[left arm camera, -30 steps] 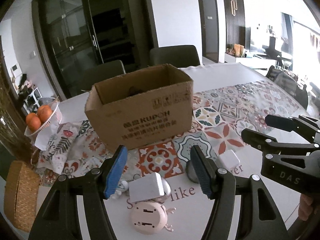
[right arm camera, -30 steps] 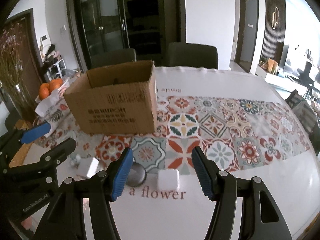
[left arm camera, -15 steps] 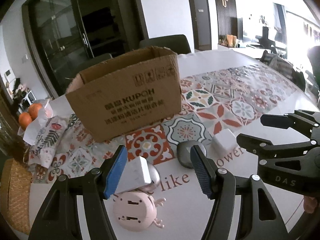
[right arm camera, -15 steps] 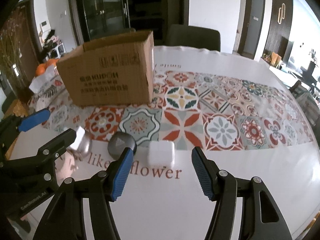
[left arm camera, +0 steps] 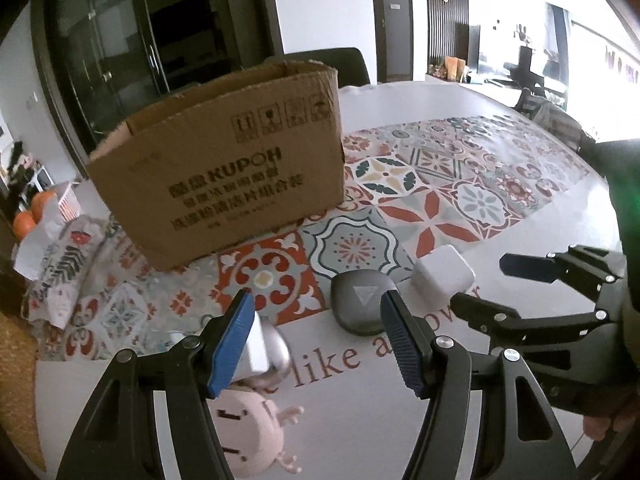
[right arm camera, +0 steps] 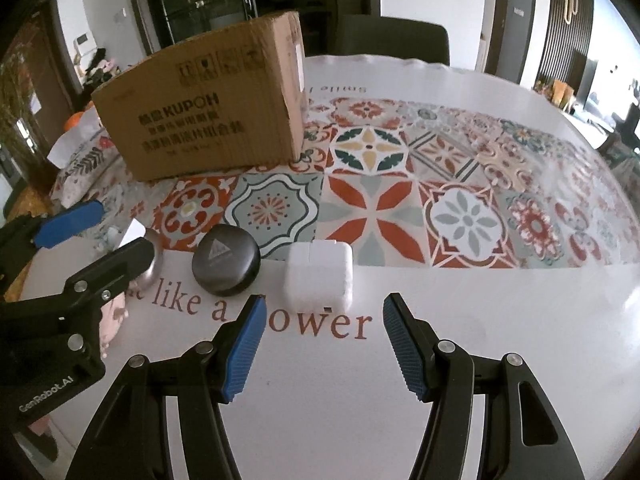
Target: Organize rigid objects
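Observation:
An open cardboard box (left arm camera: 224, 176) (right arm camera: 208, 108) stands at the back left of the patterned table cover. In front of it lie a dark grey round case (left arm camera: 362, 304) (right arm camera: 226, 264), a white charger cube (left arm camera: 442, 280) (right arm camera: 320, 276), a silver round thing with a white block on it (left arm camera: 266, 350) (right arm camera: 154, 264) and a pink figure-shaped device (left arm camera: 248, 432). My left gripper (left arm camera: 316, 344) (right arm camera: 104, 236) hangs open low over the table, between the silver thing and the grey case. Just short of the white cube my right gripper (right arm camera: 322, 344) (left arm camera: 484, 284) is open too, with nothing between its pads.
Oranges in a small basket (left arm camera: 30, 212) and a flowered cloth (left arm camera: 68, 264) lie left of the box. A wicker basket (left arm camera: 16, 360) sits at the far left edge. Dark chairs (right arm camera: 394, 42) stand behind the table. The white table cover (right arm camera: 500, 340) runs on to the right.
Both grippers have come down toward the table and tilted further downward; the small objects now look larger and closer. Neither gripper's jaws have changed, and nothing was picked up.

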Tool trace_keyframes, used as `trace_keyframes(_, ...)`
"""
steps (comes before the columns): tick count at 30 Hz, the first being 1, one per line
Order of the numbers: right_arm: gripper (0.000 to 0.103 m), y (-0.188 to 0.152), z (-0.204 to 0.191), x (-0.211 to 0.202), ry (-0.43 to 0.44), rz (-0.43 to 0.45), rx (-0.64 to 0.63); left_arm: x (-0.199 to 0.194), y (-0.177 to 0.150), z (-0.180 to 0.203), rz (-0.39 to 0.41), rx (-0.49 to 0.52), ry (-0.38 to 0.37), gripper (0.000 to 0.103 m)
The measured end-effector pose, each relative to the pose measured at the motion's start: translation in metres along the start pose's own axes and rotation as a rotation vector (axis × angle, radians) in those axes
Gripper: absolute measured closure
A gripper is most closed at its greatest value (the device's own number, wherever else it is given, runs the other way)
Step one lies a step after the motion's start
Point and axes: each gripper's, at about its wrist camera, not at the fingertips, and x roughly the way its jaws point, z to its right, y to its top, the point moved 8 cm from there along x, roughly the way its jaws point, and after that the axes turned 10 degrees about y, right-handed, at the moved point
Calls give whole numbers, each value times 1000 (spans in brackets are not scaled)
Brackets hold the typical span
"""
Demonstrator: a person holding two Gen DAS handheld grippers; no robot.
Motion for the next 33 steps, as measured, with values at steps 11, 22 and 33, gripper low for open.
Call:
trace_keyframes(11, 41, -2, 4, 15, 54, -8, -13, 22, 6, 18, -65, -11, -49, 29)
trace_keyframes(22, 41, 2, 8, 31, 73, -14, -4, 56, 1, 29, -187, -34, -62, 29)
trace_keyframes(33, 41, 6, 10, 43, 48, -1, -31, 80, -2, 34, -257, -89, -78, 29)
